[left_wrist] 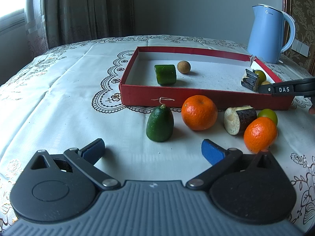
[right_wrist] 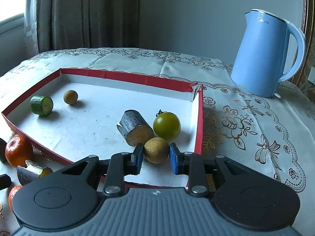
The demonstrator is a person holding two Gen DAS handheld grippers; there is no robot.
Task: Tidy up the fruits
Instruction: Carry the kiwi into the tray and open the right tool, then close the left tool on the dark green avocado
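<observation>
The right gripper (right_wrist: 155, 155) was inside the near right corner of the red box (right_wrist: 200, 122), its blue pads closed on a small tan round fruit (right_wrist: 155, 151), probably a longan, held just above or on the white floor; which of the two could not be told. Touching or nearly touching that fruit sat a dark-skinned cut stub (right_wrist: 135, 130) with a yellowish face and a green tomato (right_wrist: 167, 125). Toward the far left of the box lay a cut cucumber piece (right_wrist: 41, 105) and a second tan fruit (right_wrist: 70, 97), close together.

The left gripper (left_wrist: 153, 150) hovered with its jaws spread wide and nothing between them, low over the tablecloth (left_wrist: 59, 90) on the near side of the box. Still outside the box, in a row along its near wall, were the pointed cucumber end (left_wrist: 159, 124), a large mandarin (left_wrist: 199, 112), another dark-skinned stub (left_wrist: 239, 120), a second green tomato (left_wrist: 268, 115) and a smaller mandarin (left_wrist: 260, 134). A blue kettle (right_wrist: 263, 55) stood off to the far right, apart from everything.

By this count five pieces were in the box, one of them not yet released, and five remained on the cloth, so the job looked about half done. The cucumber end lay nearest the idle left gripper.
</observation>
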